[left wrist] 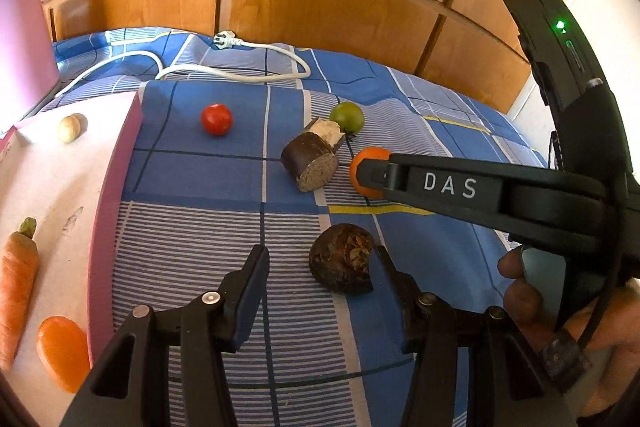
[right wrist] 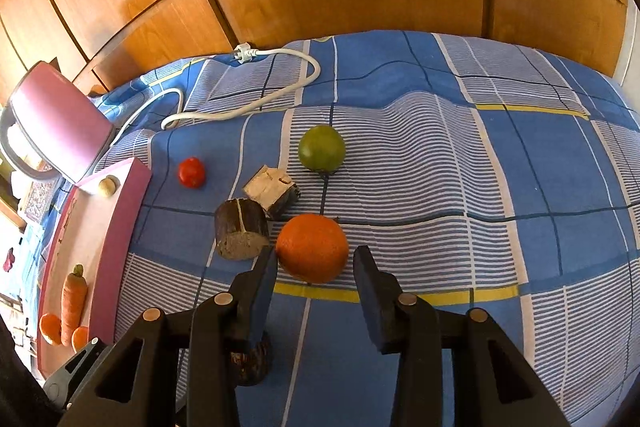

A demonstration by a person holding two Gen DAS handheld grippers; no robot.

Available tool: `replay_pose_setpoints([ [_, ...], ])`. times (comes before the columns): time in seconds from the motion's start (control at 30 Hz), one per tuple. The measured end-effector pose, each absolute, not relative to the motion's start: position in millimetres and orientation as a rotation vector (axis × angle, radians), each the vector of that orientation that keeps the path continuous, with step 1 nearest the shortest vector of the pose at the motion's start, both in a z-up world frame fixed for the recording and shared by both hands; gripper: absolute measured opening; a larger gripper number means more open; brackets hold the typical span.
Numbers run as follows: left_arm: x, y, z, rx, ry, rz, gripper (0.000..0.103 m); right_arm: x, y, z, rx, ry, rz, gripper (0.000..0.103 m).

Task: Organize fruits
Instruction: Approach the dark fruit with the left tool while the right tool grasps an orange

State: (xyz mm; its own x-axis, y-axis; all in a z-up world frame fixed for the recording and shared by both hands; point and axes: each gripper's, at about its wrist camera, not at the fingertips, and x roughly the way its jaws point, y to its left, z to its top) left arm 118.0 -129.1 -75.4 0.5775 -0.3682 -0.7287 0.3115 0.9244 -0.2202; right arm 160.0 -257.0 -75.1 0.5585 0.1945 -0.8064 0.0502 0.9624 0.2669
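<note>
Reaching forward with both tools, the person is at the approach stage of a pick. The right gripper [right wrist: 316, 263] has its jaws wide apart, with the round orange citrus fruit [right wrist: 312, 248] just ahead of them and partly between the tips; nothing is clamped yet. The left gripper [left wrist: 322, 259] is likewise spread, empty, with a dark brown wrinkled round fruit [left wrist: 342, 269] lying just inside its right finger.

Beyond the orange, toward the far edge of the blue checked bedspread [right wrist: 500, 187], sit two dark-skinned cut chunks [right wrist: 256, 223], a round green fruit [right wrist: 321, 148] and a small red tomato [right wrist: 191, 172]. Along the bedspread's left edge a pink-rimmed white tray [right wrist: 128, 227] already holds an orange carrot [right wrist: 73, 297], orange pieces and a small beige item.

Next, I judge, the right jaws need to advance slightly, straddle the orange at its widest part, and close gently before carrying it leftward.
</note>
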Motion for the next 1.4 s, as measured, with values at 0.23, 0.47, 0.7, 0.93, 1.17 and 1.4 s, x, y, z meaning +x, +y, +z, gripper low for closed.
replay_pose_setpoints([
  [0.23,123,-131,-77,-0.077,0.869,-0.395,0.053,165,-255,-77,0.287,0.983,0.097,0.04],
  [0.47,127,-137,-79,-0.084,0.867,-0.388,0.056,165,-259,-78,0.288,0.976,0.1,0.038],
  [0.7,135,-150,-85,-0.082,0.888,-0.385,0.059,158,-280,-77,0.281,0.964,0.035,0.038],
  [0.93,141,-156,-88,-0.058,0.901,-0.368,0.059,160,-283,-78,0.252,0.964,0.04,0.038],
  [1.17,141,-158,-91,-0.038,0.904,-0.362,0.06,166,-289,-86,0.316,0.966,0.064,0.04],
  [1.4,142,-156,-93,-0.052,0.902,-0.367,0.061,166,-295,-92,0.349,0.934,0.052,0.04],
])
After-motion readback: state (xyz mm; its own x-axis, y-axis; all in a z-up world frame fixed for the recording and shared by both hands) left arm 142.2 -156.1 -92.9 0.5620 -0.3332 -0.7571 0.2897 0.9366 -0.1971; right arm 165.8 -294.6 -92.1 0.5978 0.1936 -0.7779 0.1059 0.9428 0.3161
